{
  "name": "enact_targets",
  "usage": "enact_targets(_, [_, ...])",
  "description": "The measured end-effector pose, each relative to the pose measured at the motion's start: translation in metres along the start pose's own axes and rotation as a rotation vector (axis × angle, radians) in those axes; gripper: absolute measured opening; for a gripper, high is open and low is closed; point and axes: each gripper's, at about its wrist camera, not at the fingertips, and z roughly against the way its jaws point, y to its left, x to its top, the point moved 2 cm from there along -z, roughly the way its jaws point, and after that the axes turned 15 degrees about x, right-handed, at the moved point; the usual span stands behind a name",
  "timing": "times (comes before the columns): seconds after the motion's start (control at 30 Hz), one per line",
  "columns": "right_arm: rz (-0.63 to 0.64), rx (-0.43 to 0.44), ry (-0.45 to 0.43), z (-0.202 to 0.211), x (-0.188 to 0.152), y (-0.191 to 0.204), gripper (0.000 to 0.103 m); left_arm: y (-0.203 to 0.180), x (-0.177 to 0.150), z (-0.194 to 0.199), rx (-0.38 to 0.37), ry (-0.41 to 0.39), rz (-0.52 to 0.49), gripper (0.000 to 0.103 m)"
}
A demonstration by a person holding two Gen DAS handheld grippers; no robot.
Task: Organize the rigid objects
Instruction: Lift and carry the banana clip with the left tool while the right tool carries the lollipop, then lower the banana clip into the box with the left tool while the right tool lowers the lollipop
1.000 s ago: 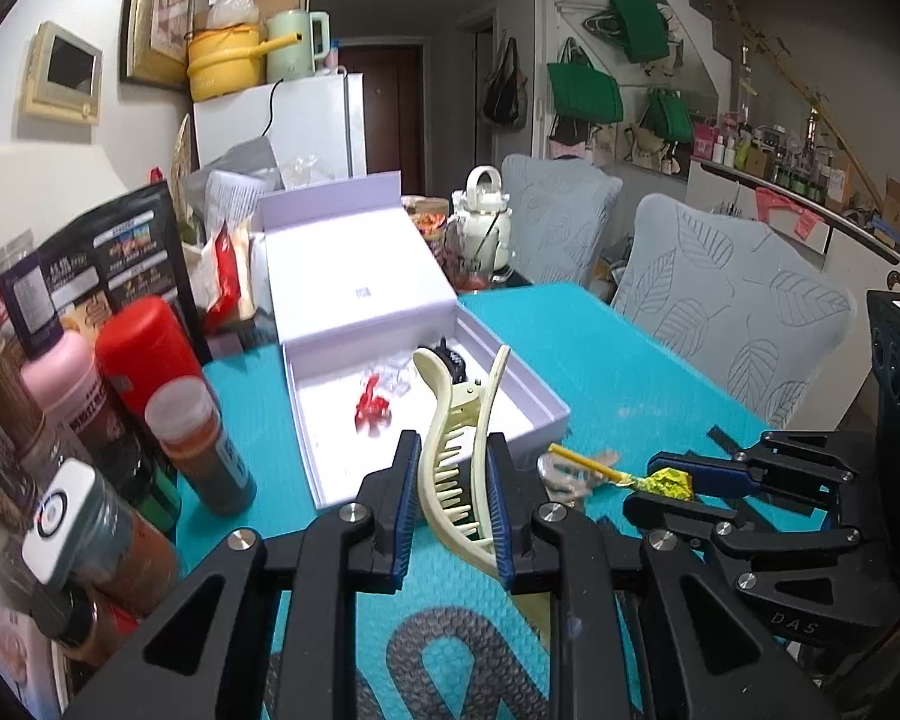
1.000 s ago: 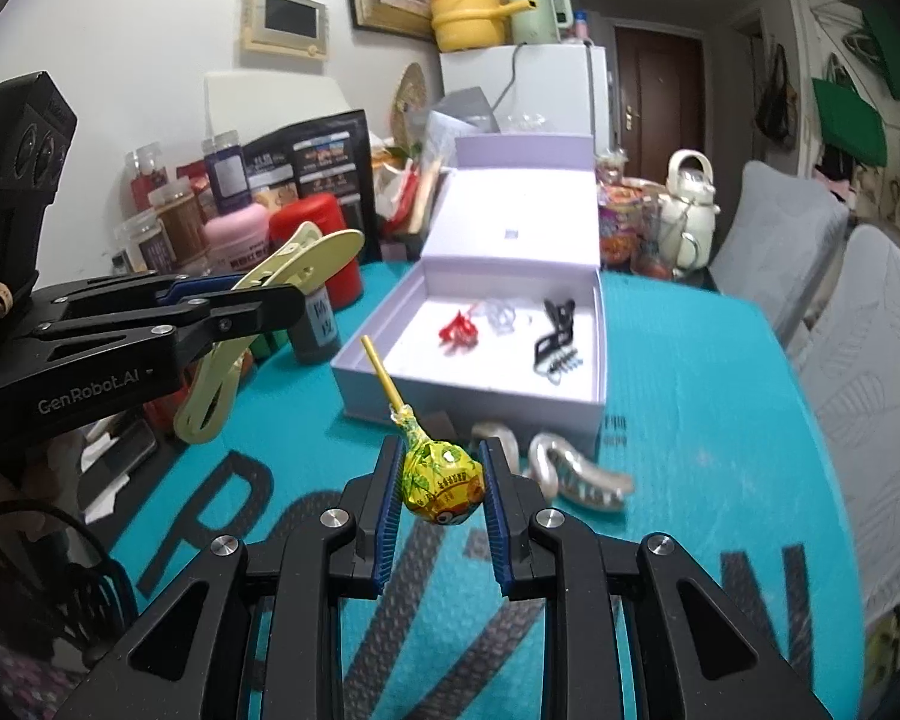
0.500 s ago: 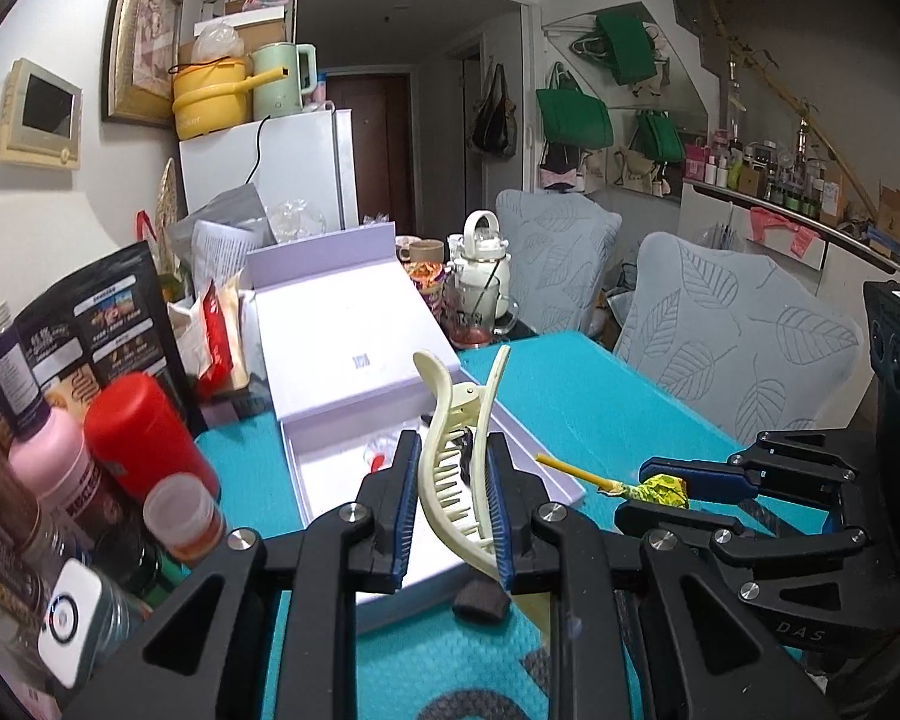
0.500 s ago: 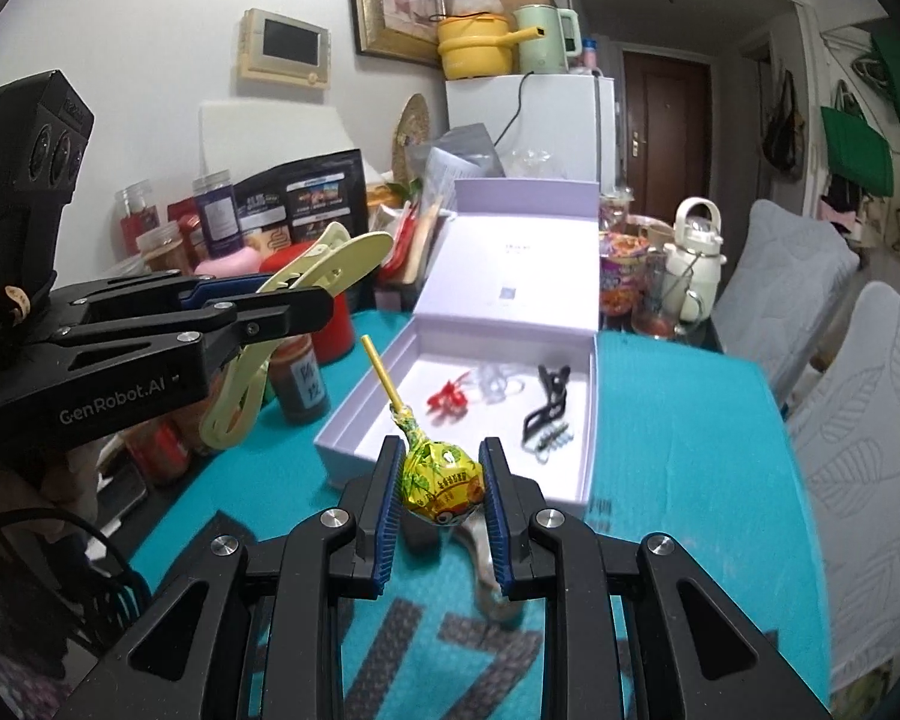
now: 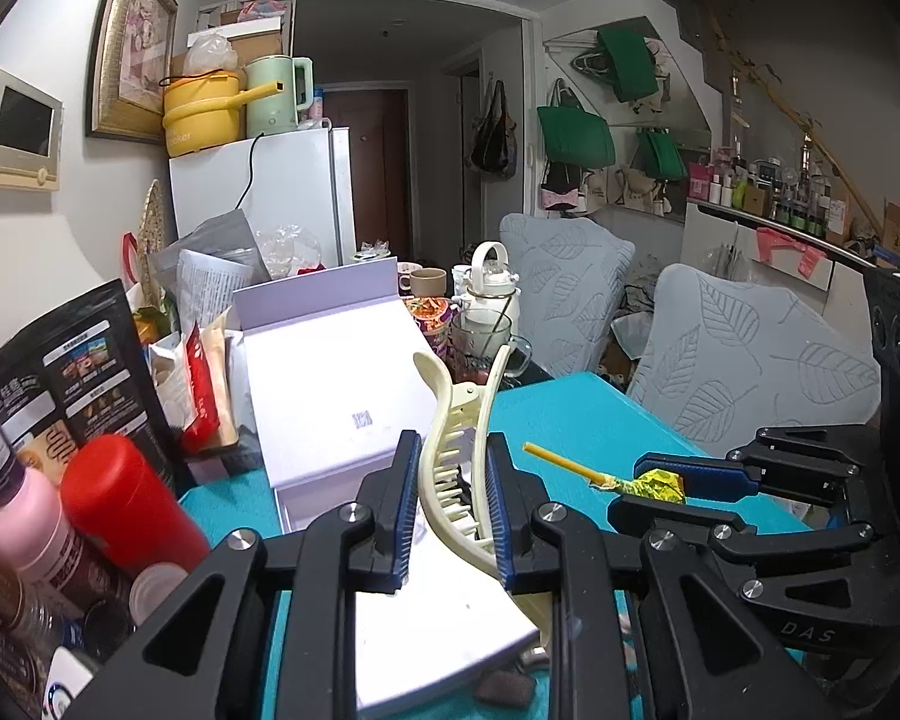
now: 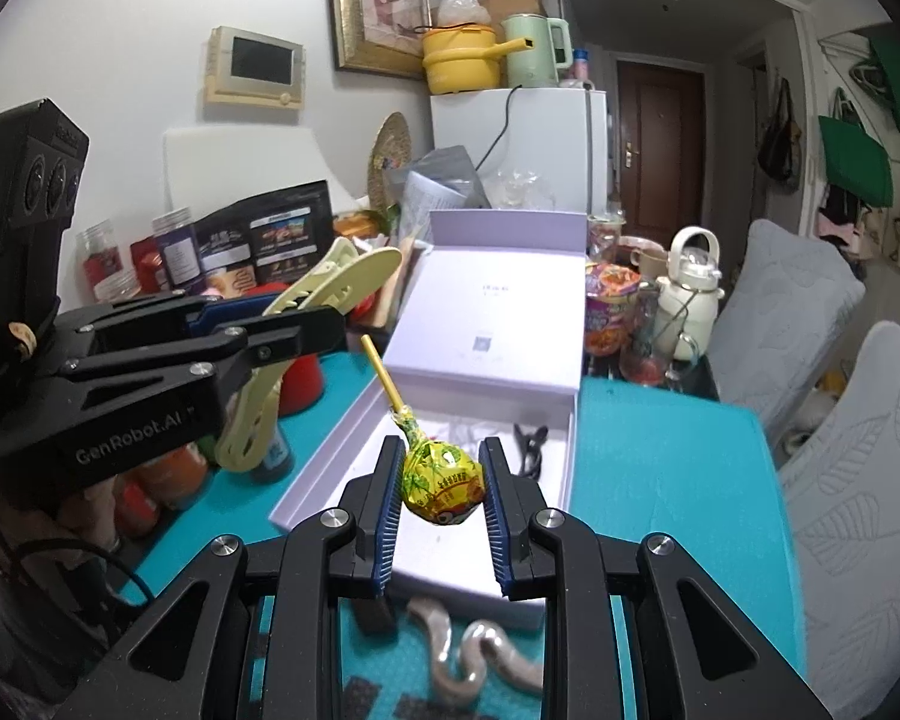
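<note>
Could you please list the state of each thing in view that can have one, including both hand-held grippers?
Left hand-held gripper: shut on the cream hair claw.
Cream hair claw: held upright, off the table.
Right hand-held gripper: shut on the lollipop.
Lollipop: wrapped, held over the box, stick pointing away.
Lilac box: open, lid standing back.
Black clip: lying inside the box.

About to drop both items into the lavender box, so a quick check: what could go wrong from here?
1. The left gripper and right gripper hover close together over the lavender box; they could bump on the way down.
2. The cream hair claw is long and tilted, so it may catch the box wall.
3. The lollipop could land on the black clip already inside.
</note>
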Motion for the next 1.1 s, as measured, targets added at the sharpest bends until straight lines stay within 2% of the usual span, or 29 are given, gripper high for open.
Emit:
enact_targets(0.5, [0.013,-0.007,-0.032,-0.044,0.047,-0.036,0.025,0.021,0.031,-0.063,0.041,-0.022,0.066,0.021])
enact_targets(0.73, [-0.018,0.012,-0.013,-0.076,0.053,-0.055,0.025,0.027,0.024,-0.097,0.071,0.037,0.064,0.021])
enact_targets(1.1, [-0.110,0.030,0.052,-0.119,0.036,-0.086,0.025,0.026,0.002,-0.145,0.098,0.159,0.035,0.021])
